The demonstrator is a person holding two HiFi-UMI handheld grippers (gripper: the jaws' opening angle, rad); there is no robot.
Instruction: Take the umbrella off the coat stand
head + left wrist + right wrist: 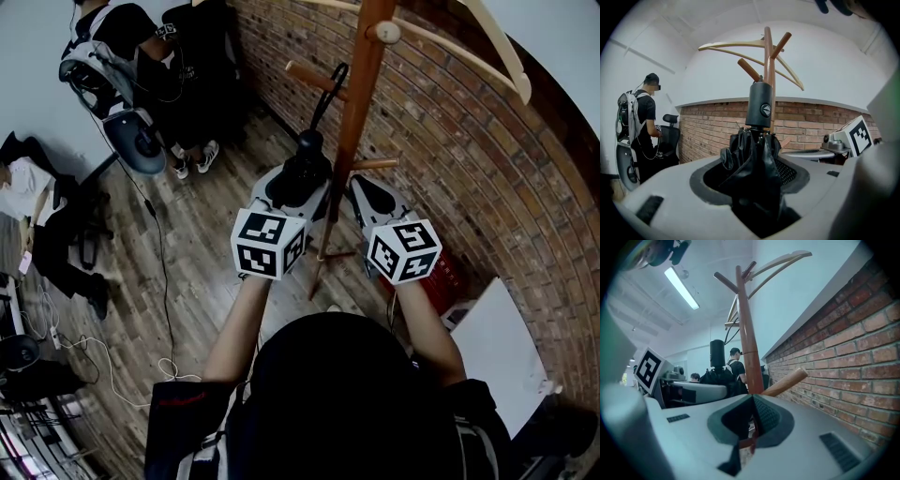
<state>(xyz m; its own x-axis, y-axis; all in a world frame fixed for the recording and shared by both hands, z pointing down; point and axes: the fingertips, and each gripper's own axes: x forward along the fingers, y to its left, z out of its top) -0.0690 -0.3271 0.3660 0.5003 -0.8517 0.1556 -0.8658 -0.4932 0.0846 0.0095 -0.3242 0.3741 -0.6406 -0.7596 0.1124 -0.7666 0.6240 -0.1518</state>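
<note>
The wooden coat stand (354,112) rises close in front of me by the brick wall. A black folded umbrella (302,169) stands upright between the jaws of my left gripper (298,187), which is shut on its bunched canopy (752,159). Its black handle (760,104) sticks up beyond the jaws. The thin strap (330,92) runs up from the handle to a wooden peg (314,77) on the stand's left. My right gripper (360,189) sits just right of the pole, beside a lower peg (785,383); its jaws (752,400) meet at the tips with nothing held.
The brick wall (469,159) runs along the right. Pale wooden hangers (497,52) hang from the stand's top. A person with a backpack rig (117,56) stands at the far left by a chair. Cables trail over the wooden floor (159,281). A white board (502,347) leans at lower right.
</note>
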